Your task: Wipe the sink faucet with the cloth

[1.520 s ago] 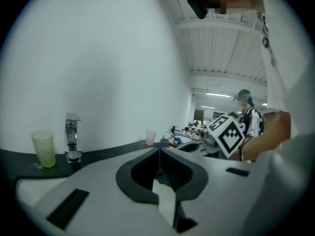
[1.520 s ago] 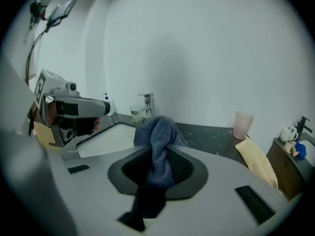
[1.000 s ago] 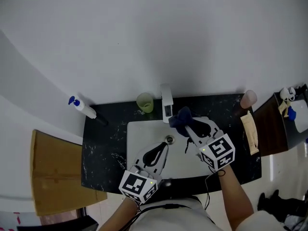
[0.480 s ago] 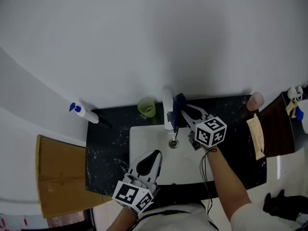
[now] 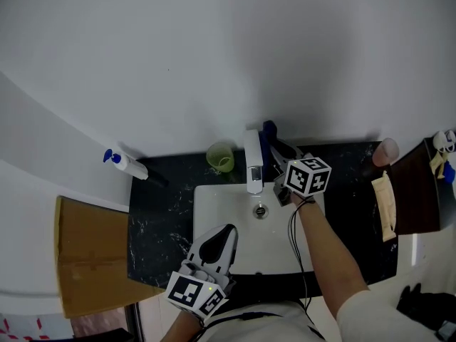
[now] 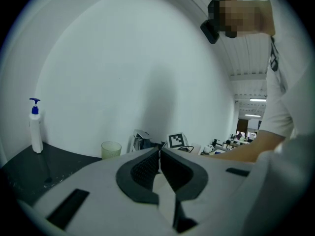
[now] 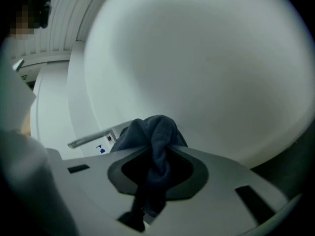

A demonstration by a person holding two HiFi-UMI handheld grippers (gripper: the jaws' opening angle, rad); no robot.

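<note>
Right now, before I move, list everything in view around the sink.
faucet: one, white and chrome, back of the sink
cloth: one, dark blue, bunched at the faucet's right side
sink: one, white, set in the counter
counter: one, black speckled, against the wall
cup: one, pale green, left of the faucet
pump bottle: one, white with blue top, counter's back left
second cup: one, pinkish, counter's back right
flat packet: one, beige, counter's right edge
board: one, brown, left of the counter
left gripper: fingers shut, empty, over the sink's front
right gripper: fingers shut on the cloth
</note>
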